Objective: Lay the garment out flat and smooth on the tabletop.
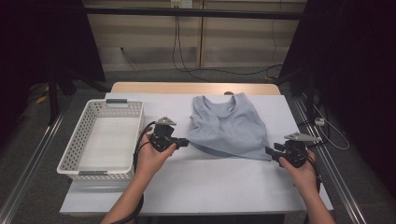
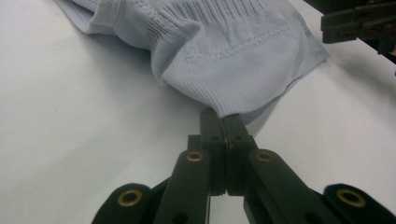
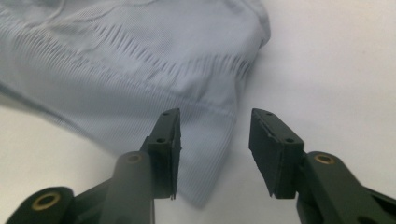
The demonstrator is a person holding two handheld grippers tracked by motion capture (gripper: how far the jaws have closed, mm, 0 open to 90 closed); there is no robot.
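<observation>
Left gripper (image 2: pixel 223 122) is clamped on the hem of the pale blue ribbed-knit tank top (image 1: pixel 229 126), right gripper (image 3: pixel 215 140) is parted astride its corner, ungripped; folding and the white perforated plastic basket (image 1: pixel 77 144) at the table's left edge are judged untouched.

A pale blue ribbed sleeveless top (image 1: pixel 229 123) is laid flat on the white worktop (image 1: pixel 187 182), neckline turned away, its hem slightly rumpled at the near corners.
</observation>
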